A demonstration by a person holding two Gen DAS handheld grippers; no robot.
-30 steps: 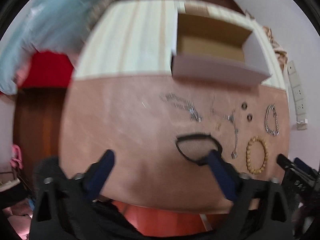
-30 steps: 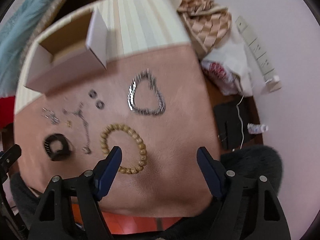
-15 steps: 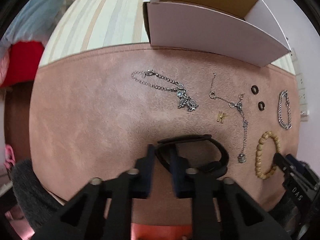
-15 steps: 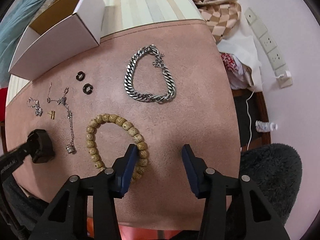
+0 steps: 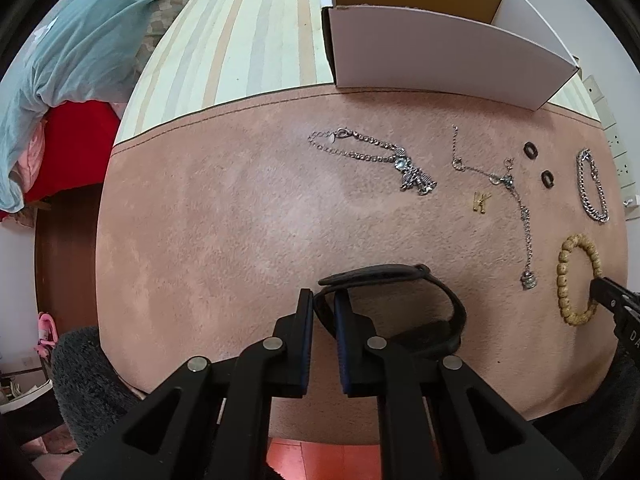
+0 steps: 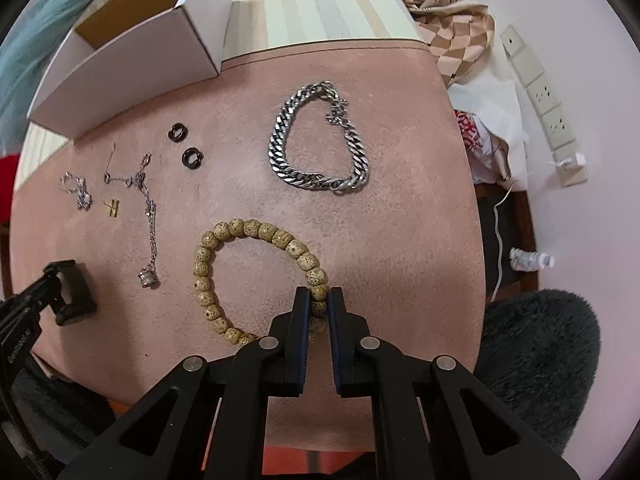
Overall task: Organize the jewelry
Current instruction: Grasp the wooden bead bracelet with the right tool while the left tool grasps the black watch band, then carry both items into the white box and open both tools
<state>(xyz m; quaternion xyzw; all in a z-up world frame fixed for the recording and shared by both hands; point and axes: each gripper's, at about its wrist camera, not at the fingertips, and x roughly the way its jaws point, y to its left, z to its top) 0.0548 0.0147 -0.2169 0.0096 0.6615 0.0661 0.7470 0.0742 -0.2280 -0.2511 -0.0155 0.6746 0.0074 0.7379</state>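
Right now I have my left gripper [image 5: 324, 308] clamped on the black band bracelet [image 5: 404, 304], its two fingers pinching the strap at the near-left side of the loop, close to the near edge of the pink mat [image 5: 224, 216]. My right gripper [image 6: 319, 304] is closed on the wooden bead bracelet [image 6: 240, 276], squeezing a bead or two on the loop's right side; the rest of the beads lie flat on the mat toward its near edge.

Looking through the left wrist camera, the other pieces rest on the mat's far half. A silver charm bracelet [image 5: 372, 156] lies just before the white cardboard box [image 5: 444, 60], which sits open at the mat's far edge, partly on the striped cloth [image 5: 248, 36]. To its right are a thin chain with a small pendant [image 5: 508, 200], a gold letter charm [image 5: 481, 201] just beside it, and two small black rings [image 5: 539, 164] near each other. A heavy silver curb-link bracelet [image 6: 316, 140] lies toward the mat's far-right corner, well apart from the beads in my right gripper.

Beyond the mat's right edge I see a checked fabric [image 6: 448, 24] and a white power strip [image 6: 544, 108].
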